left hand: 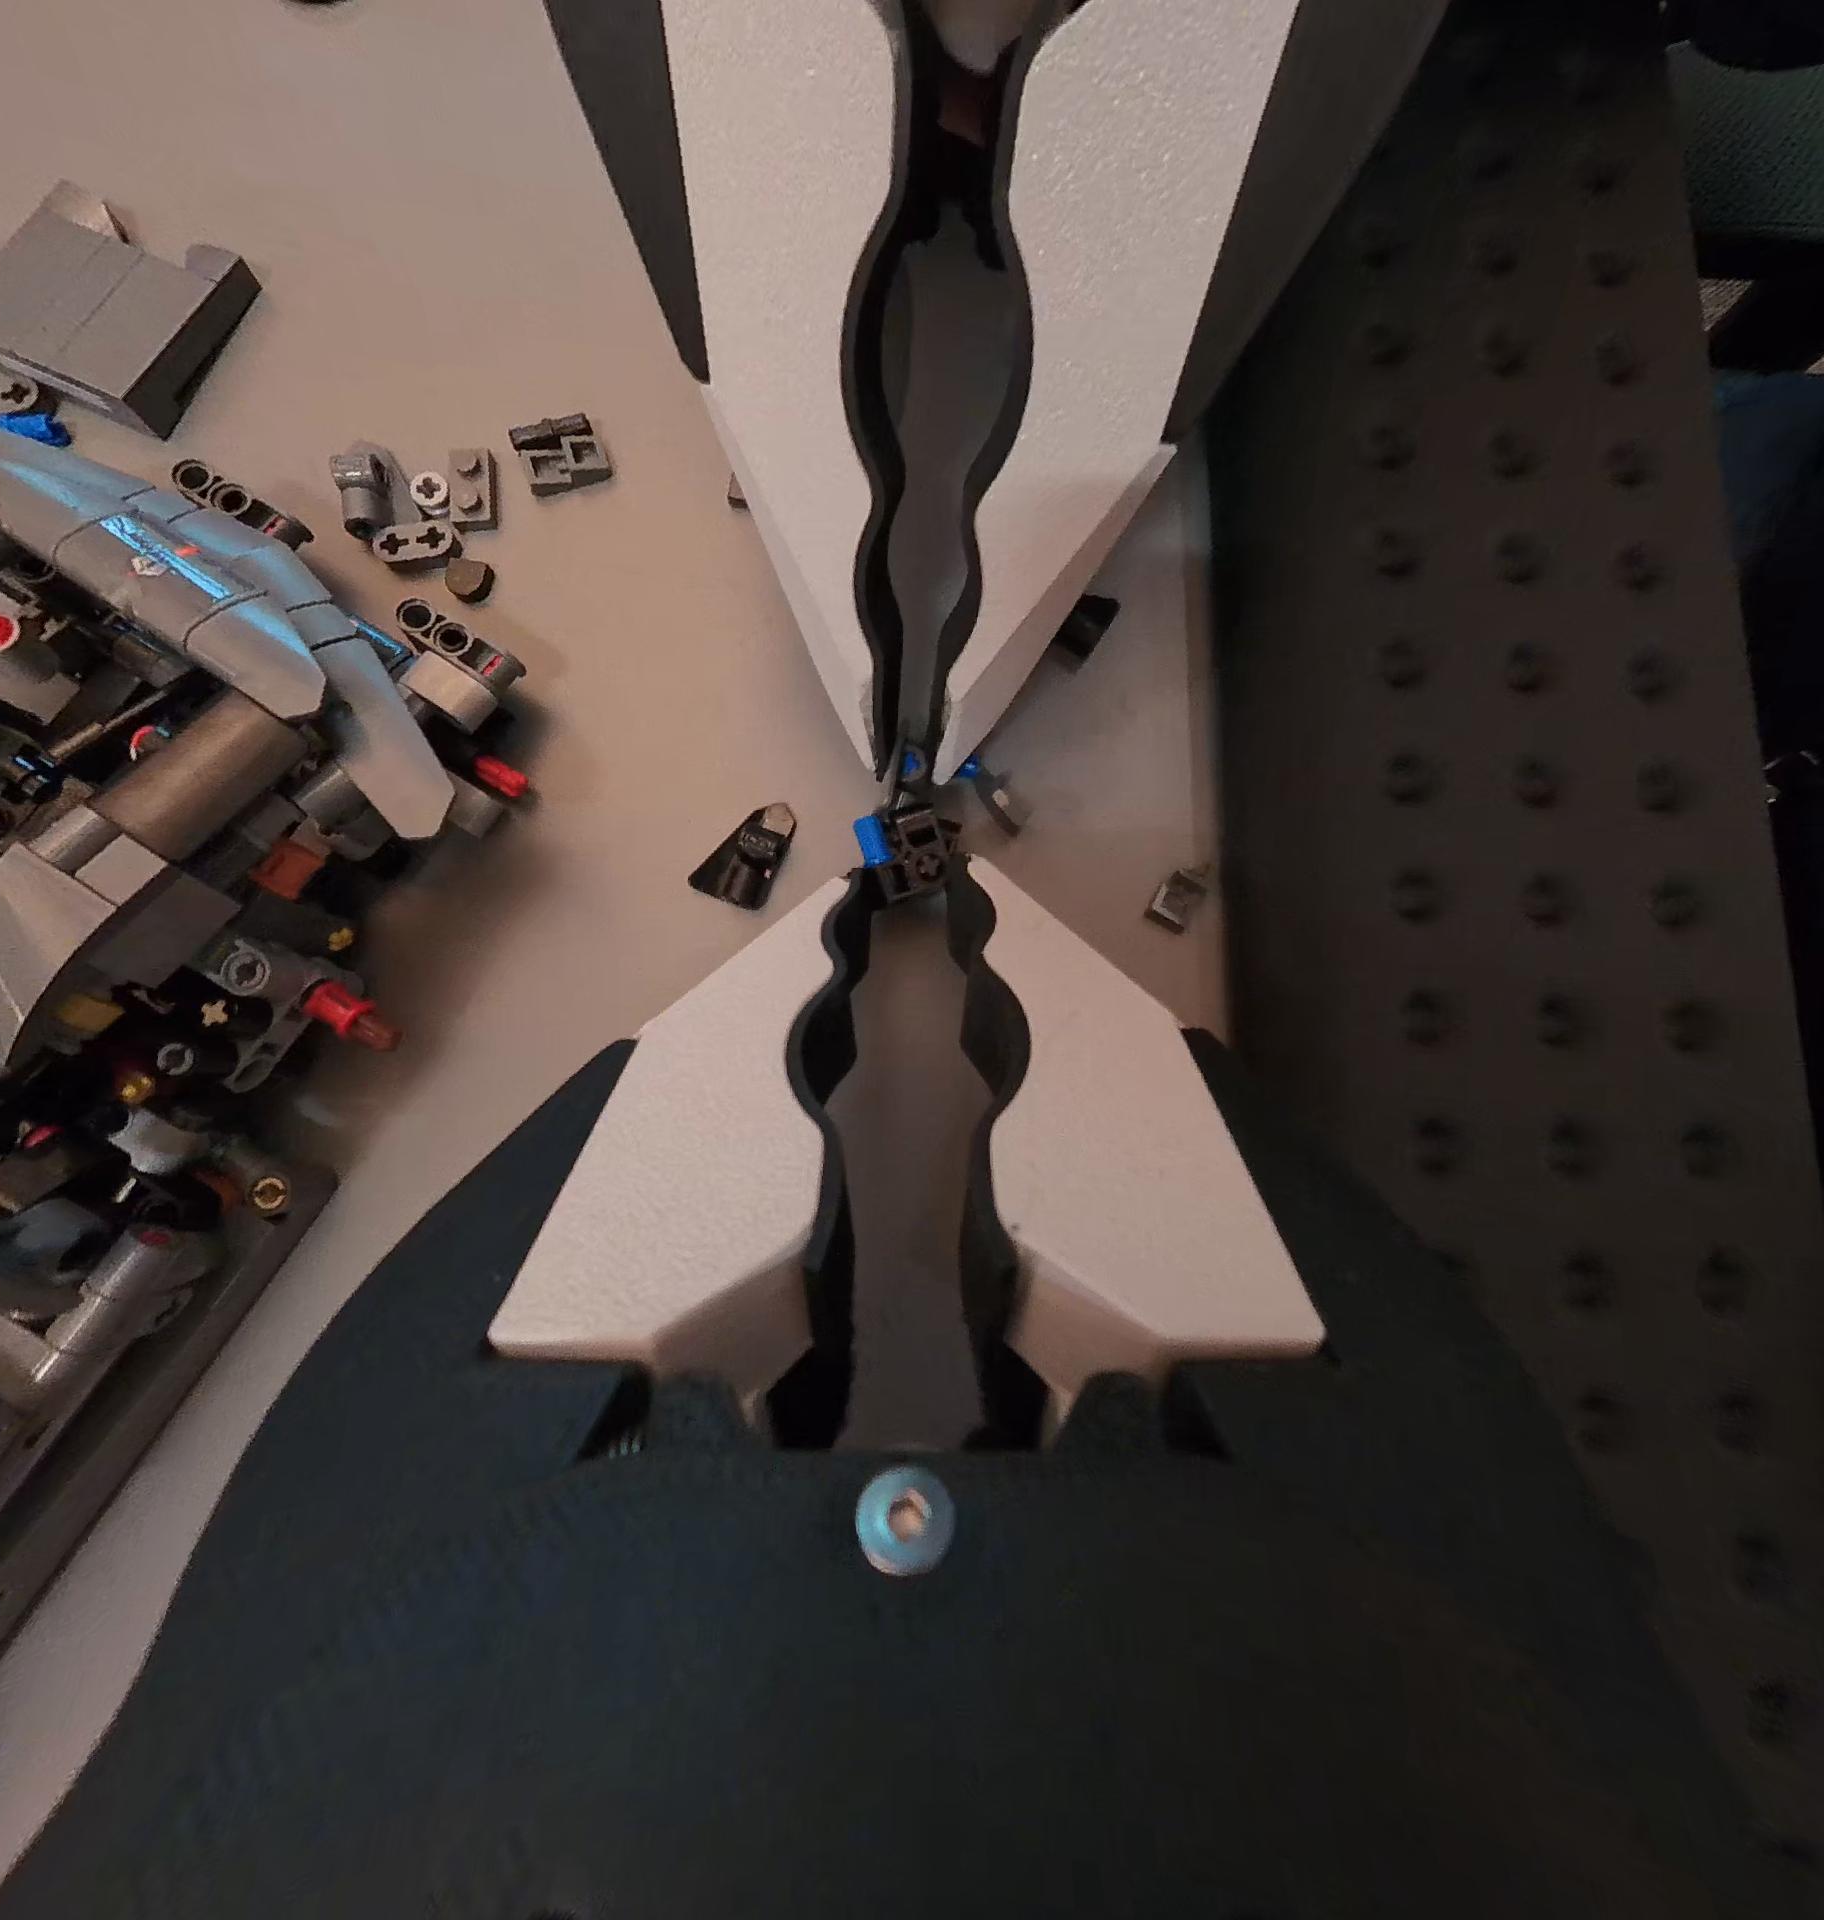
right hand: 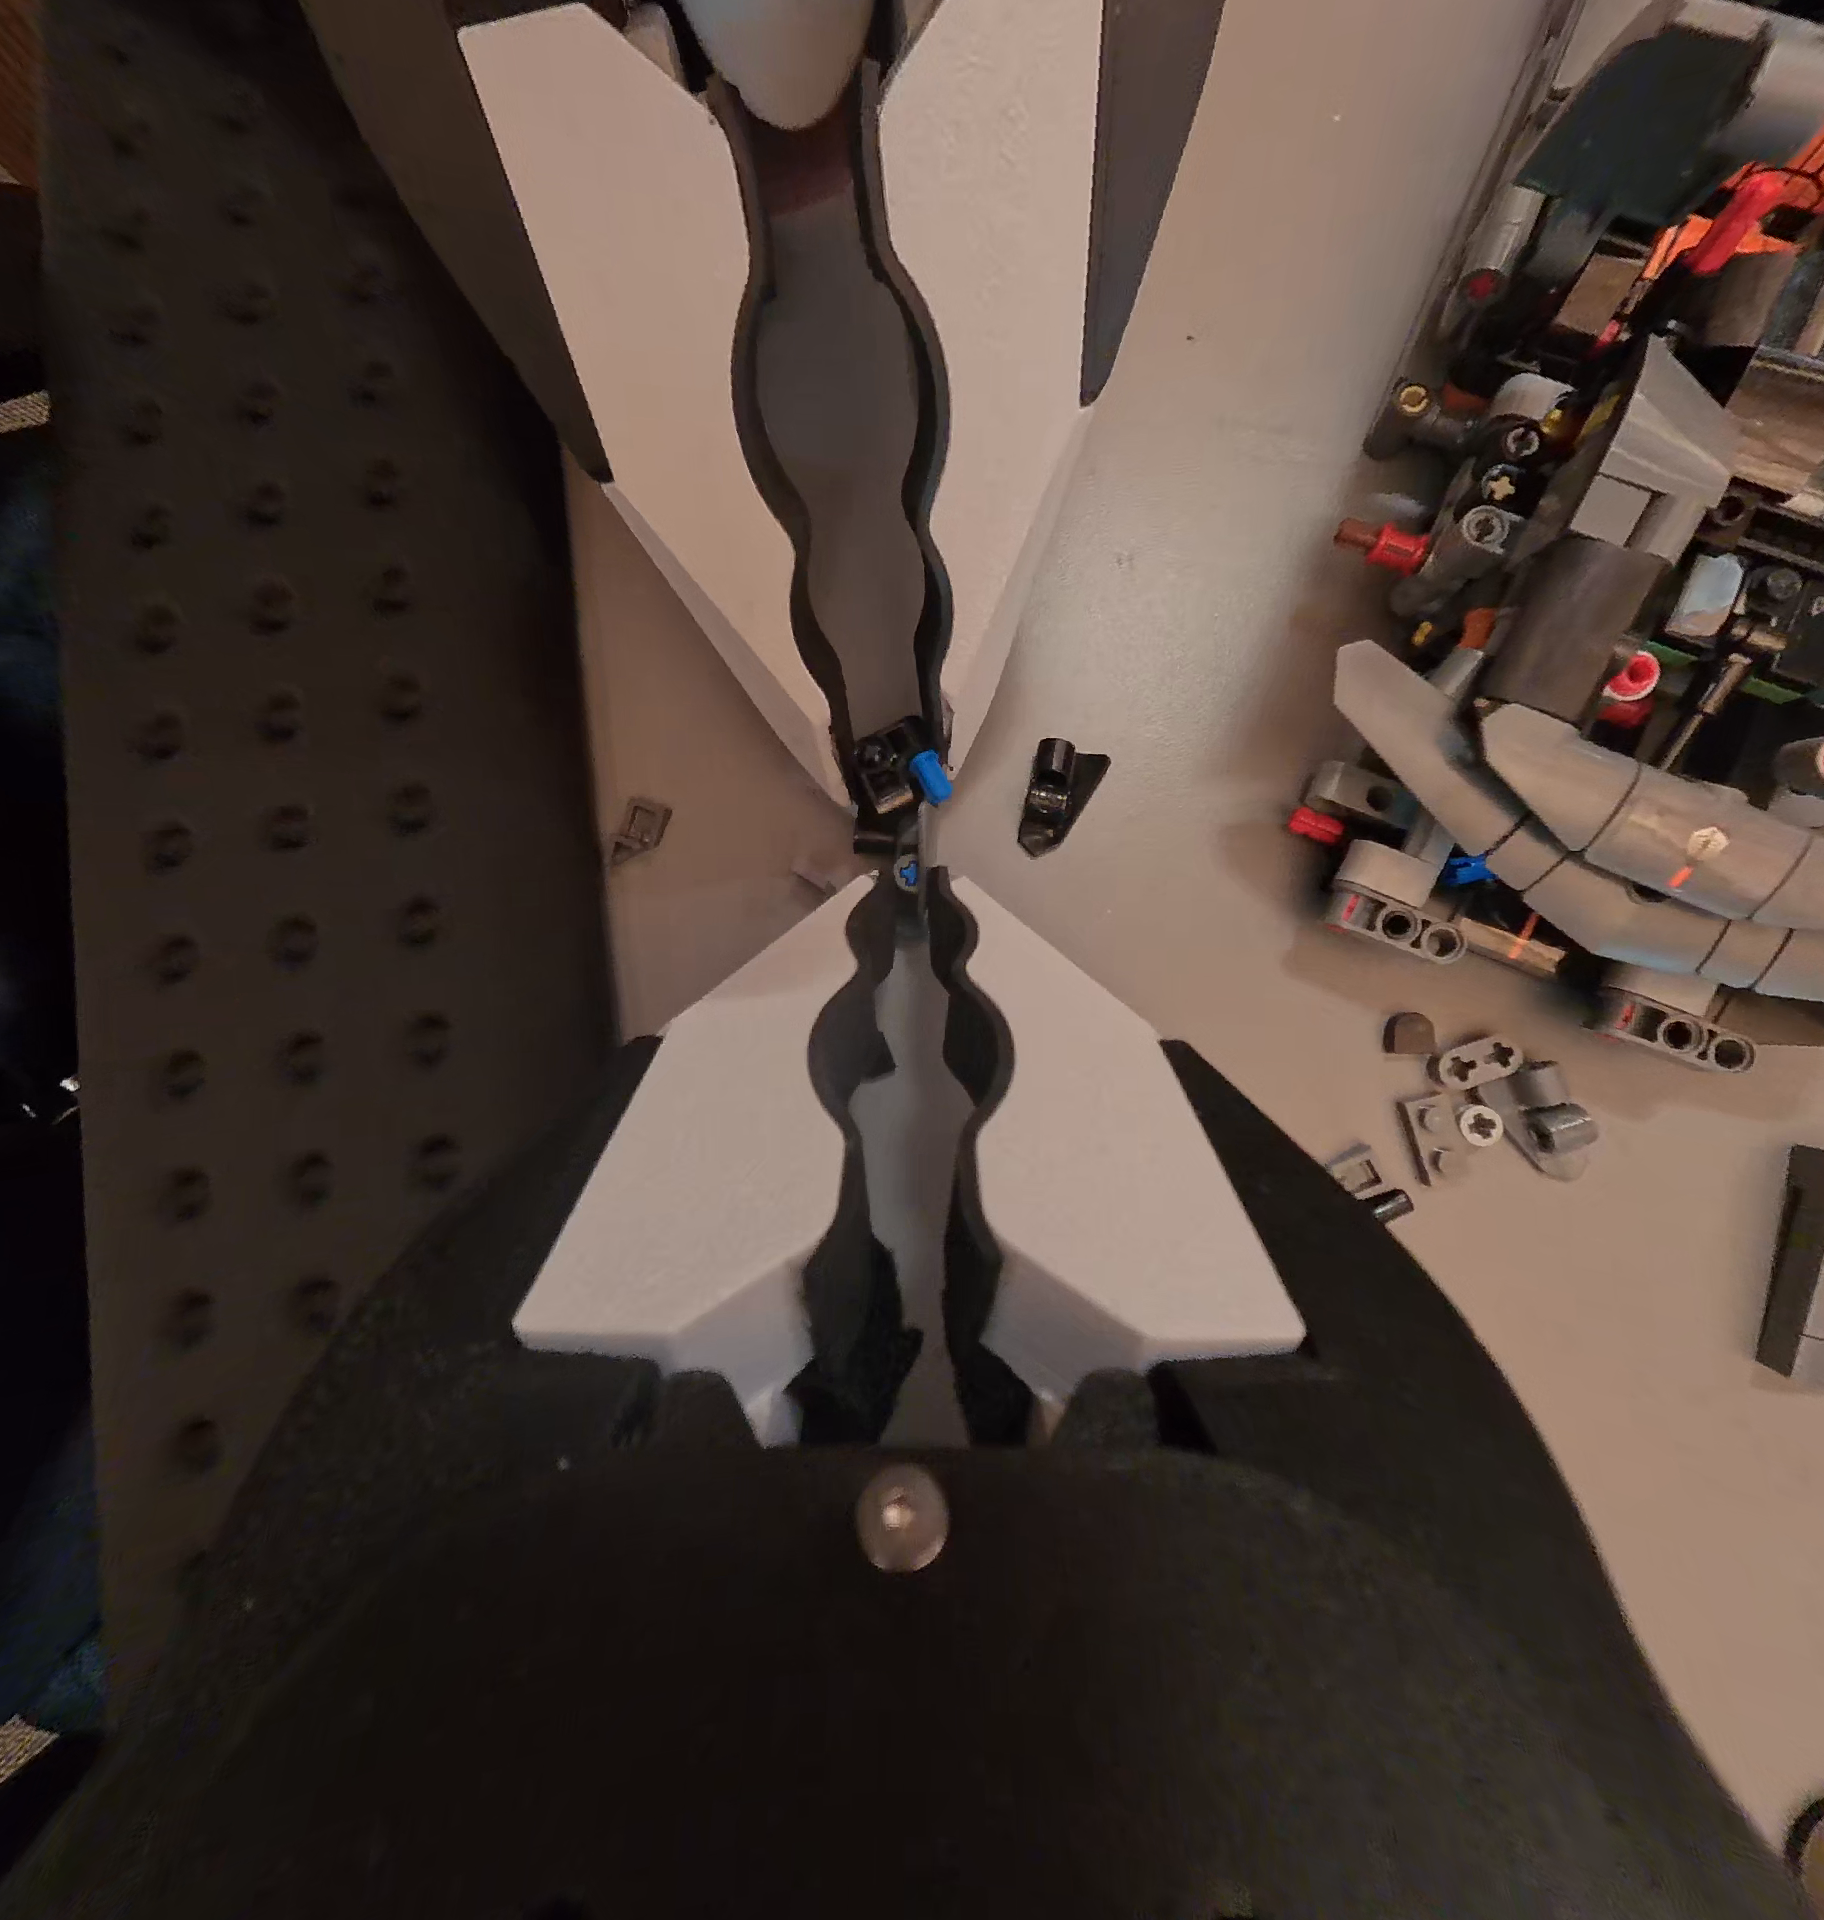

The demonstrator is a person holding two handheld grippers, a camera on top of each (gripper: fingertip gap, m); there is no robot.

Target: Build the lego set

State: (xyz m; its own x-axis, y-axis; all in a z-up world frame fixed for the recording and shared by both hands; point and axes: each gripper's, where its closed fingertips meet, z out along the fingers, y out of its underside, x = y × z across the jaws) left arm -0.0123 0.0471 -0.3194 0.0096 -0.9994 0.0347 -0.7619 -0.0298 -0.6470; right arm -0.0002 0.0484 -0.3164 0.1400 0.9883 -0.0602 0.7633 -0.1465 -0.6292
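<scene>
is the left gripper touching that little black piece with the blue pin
Touching. The left wrist view shows the left gripper closed, its fingertips pinching the black piece.

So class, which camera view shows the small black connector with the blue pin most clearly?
The left wrist view: the black connector sits at the left tool tips, holes and blue pin facing the camera. The right wrist view shows it tilted and farther off.

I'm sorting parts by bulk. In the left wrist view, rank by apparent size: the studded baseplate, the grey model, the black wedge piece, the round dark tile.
1. studded baseplate, though nearness to the camera inflates it
2. grey model
3. black wedge piece
4. round dark tile
</scene>
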